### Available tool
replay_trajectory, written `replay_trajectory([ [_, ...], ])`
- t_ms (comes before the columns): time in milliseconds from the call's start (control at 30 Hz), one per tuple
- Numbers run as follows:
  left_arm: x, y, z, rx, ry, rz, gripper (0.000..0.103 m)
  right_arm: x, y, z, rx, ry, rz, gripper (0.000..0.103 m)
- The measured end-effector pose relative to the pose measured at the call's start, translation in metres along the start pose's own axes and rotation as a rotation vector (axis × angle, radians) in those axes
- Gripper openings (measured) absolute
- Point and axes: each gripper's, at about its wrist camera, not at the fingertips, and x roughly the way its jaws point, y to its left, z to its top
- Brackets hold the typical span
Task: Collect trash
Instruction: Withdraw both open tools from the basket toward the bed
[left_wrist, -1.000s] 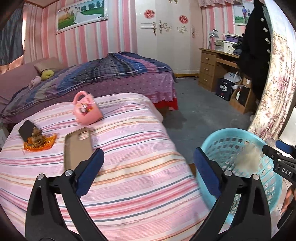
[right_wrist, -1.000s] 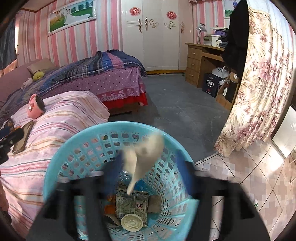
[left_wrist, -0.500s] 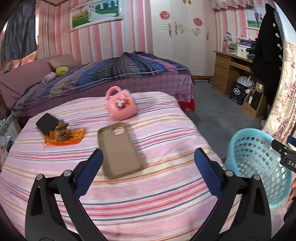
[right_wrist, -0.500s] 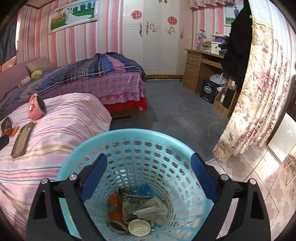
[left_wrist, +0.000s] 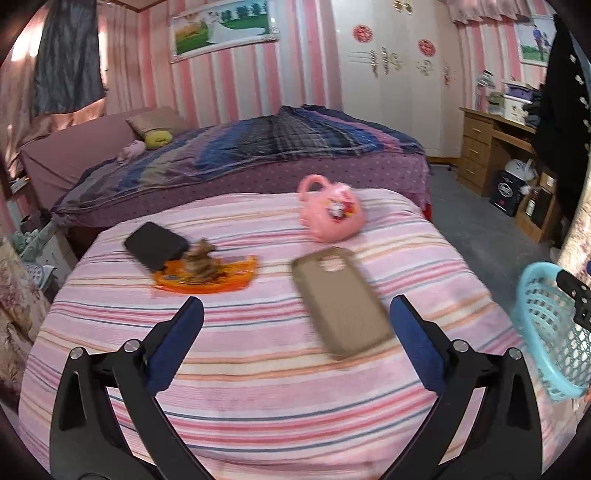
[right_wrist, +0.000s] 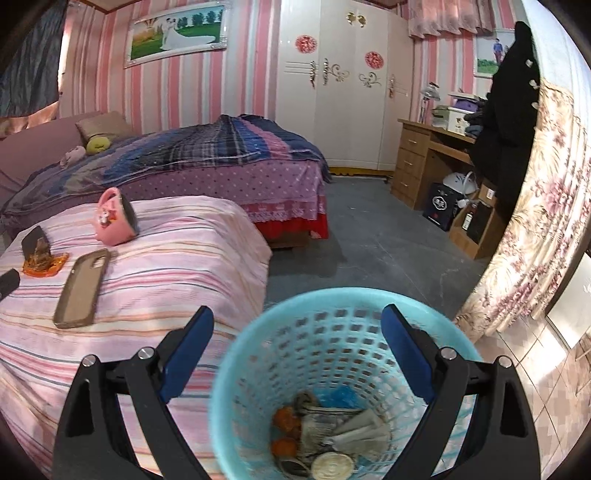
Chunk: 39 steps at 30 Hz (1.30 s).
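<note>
An orange wrapper with brown scraps on it lies on the pink striped bed, partly under a black flat object. My left gripper hovers open and empty over the bed, short of the wrapper. My right gripper hangs open and empty above the light blue basket. Crumpled paper, orange bits and a round lid lie at its bottom. The wrapper also shows far left in the right wrist view.
A tan phone case and a pink toy handbag lie on the striped bed. The basket stands off the bed's right side. Beyond are a second bed, a wooden desk and a floral curtain.
My right gripper opened and a pale crumpled piece dropped into the basket, where it now lies. My left gripper swung left from the basket side to over the bed's items.
</note>
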Motion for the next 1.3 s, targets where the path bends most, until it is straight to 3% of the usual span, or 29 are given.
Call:
replay_trajectory([
  [267, 0.009, 0.055, -0.008, -0.047, 0.024, 0.056, 0.097, 0.000, 0.048, 0.003, -0.048, -0.019, 0.035, 0.090],
  [500, 0.016, 0.092, -0.020, -0.100, 0.062, 0.062, 0.097, 0.006, 0.079, -0.001, -0.088, -0.005, 0.061, 0.090],
  [1100, 0.042, 0.180, -0.024, -0.259, 0.125, 0.114, 0.097, 0.027, 0.134, -0.006, -0.145, 0.045, 0.105, 0.090],
  [1300, 0.048, 0.197, -0.018, -0.240, 0.109, 0.158, 0.097, 0.031, 0.180, 0.008, -0.184, 0.049, 0.203, 0.090],
])
